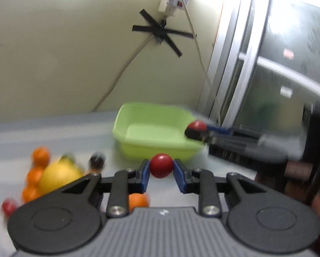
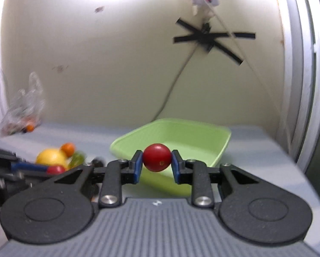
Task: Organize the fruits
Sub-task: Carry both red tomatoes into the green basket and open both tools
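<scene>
My left gripper [image 1: 161,168] is shut on a small red fruit [image 1: 161,165], held above the table in front of the light green tub [image 1: 138,115]. My right gripper [image 2: 156,160] is shut on another red fruit [image 2: 157,157], held at the tub's near edge [image 2: 125,142]. In the left wrist view the right gripper [image 1: 197,129] reaches over the tub's right corner with its red fruit [image 1: 197,125]. The left gripper also shows in the right wrist view [image 2: 55,169]. The tub looks empty.
A fruit pile lies at the left: a yellow citrus [image 1: 58,176], several oranges [image 1: 40,155], a red fruit [image 1: 9,206], a green fruit [image 2: 77,158] and a dark fruit [image 1: 97,160]. A clear bag [image 2: 23,111] sits far left. A wall and window frame [image 1: 235,64] stand behind.
</scene>
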Available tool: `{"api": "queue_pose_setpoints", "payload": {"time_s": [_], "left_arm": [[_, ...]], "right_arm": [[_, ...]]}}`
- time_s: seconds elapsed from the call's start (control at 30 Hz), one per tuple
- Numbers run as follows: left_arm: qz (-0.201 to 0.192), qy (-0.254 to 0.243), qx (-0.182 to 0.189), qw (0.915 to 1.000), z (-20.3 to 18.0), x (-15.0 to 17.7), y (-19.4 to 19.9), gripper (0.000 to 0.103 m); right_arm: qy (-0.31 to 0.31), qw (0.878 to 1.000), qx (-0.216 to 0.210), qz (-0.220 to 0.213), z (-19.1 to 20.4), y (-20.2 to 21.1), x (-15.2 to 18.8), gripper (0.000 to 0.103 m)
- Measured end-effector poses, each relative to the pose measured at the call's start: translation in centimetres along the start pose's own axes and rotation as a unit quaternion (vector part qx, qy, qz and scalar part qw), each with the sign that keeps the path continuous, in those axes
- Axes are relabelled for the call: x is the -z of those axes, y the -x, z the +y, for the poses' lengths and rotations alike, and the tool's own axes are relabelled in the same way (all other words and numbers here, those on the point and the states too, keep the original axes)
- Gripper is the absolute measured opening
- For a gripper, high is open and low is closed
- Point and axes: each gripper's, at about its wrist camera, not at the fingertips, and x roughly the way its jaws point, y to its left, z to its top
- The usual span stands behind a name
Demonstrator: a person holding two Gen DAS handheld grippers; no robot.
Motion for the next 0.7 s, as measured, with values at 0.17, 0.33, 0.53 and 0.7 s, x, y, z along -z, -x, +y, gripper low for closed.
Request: {"api": "queue_pose_setpoints", "payload": {"time_s": [0.17,0.33,0.53,0.7], "left_arm": [[0.035,0.041,0.019,0.9983,1.7,-3.8,-7.2,0.025],[0.085,0.09,0.024,0.992,2.8,-3.9,-11.8,0.025],[0.072,0.075,0.008,0.9945,2.0,-4.1,-11.8,0.039],[0.016,0.086,0.022,0.996,2.7,-4.3,-6.3,0.04]], "right_arm": [[-0.018,0.999,0.032,0.006,-1.8,-2.6,0.4,0.032],[-0.007,0.999,0.039,0.017,-2.0,-3.7,1.1,0.033],[-0.011,0.999,0.036,0.005,-2.5,-3.4,1.2,0.052],[-0.02,0.998,0.039,-0.037,-2.5,-1.5,1.2,0.054]]}}
